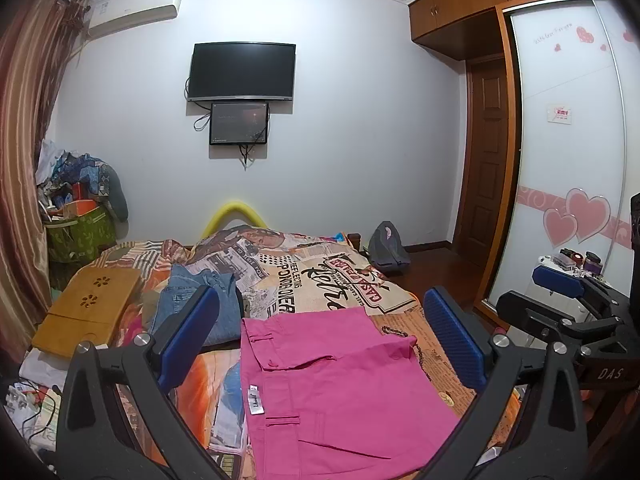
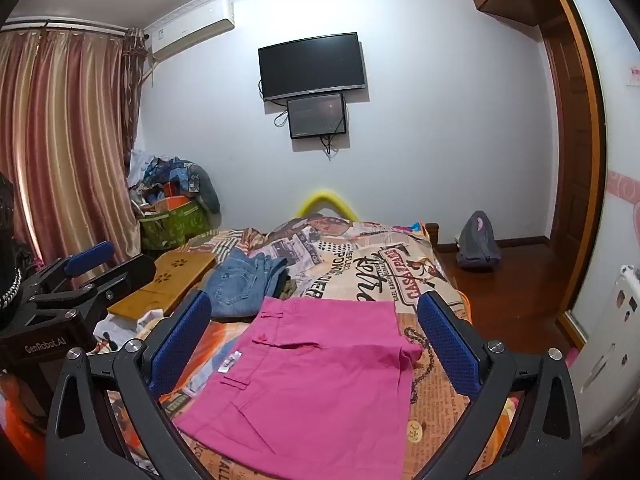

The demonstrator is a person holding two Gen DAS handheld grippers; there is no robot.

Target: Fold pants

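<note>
Bedroom bed [image 1: 404,300], pink pants [image 1: 340,380] folded compact on its printed cover.
Left gripper [image 1: 320,344] and right gripper [image 2: 316,344] both hover wide open, holding nothing; pants lie between and beyond each gripper's fingers. Folding looks nearly complete; next likely a final fold or setting aside.

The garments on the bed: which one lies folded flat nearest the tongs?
The pink pants, folded flat directly below both open tongs. The blue jeans lie farther back, rumpled in a pile beside the wooden lap tray.
</note>
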